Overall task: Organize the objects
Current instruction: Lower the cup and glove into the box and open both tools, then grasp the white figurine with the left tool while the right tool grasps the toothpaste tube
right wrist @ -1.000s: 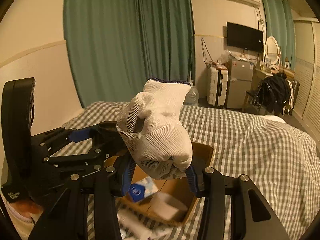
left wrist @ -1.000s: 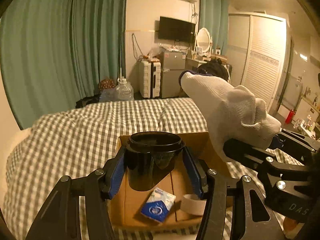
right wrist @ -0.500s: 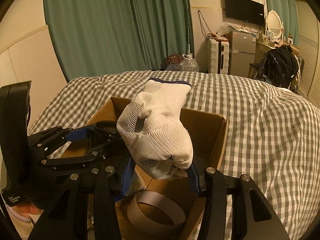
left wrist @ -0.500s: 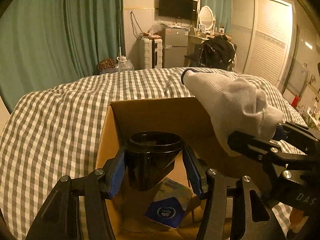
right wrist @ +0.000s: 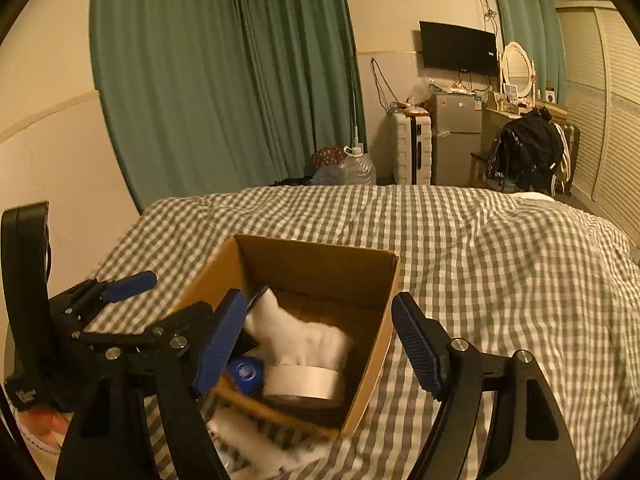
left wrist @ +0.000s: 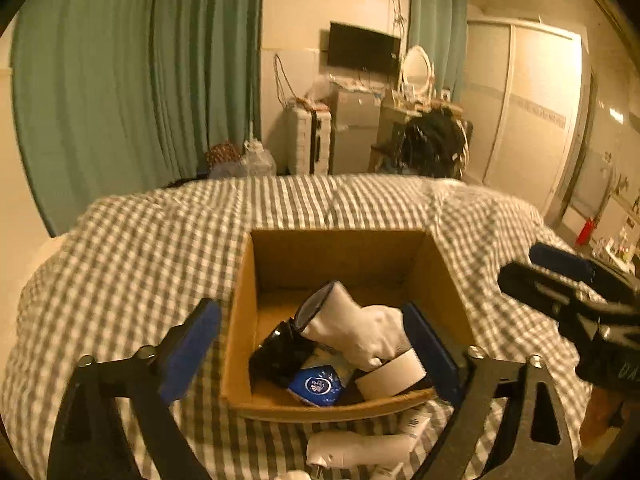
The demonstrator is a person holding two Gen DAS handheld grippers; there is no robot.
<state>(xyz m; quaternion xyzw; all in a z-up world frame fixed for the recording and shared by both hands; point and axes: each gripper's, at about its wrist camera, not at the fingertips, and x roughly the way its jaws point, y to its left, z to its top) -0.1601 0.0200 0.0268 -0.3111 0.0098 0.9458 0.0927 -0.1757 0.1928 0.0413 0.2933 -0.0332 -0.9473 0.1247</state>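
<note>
While both my grippers' jaws are opening with nothing between them, left gripper (left wrist: 316, 350) and right gripper (right wrist: 320, 340), I list inside the brown cardboard box (left wrist: 340, 256): white knit glove (left wrist: 360, 332), black plastic cup (left wrist: 280, 354), tape roll (left wrist: 390, 378), blue packet (left wrist: 318, 385)

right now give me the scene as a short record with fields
surface: checked bedspread
container: open cardboard box
in box: black cup, white glove, tape roll, blue packet
outside box: white bottle by its near wall
left gripper: jaws opening, nothing held
right gripper: jaws opening, nothing held
</note>
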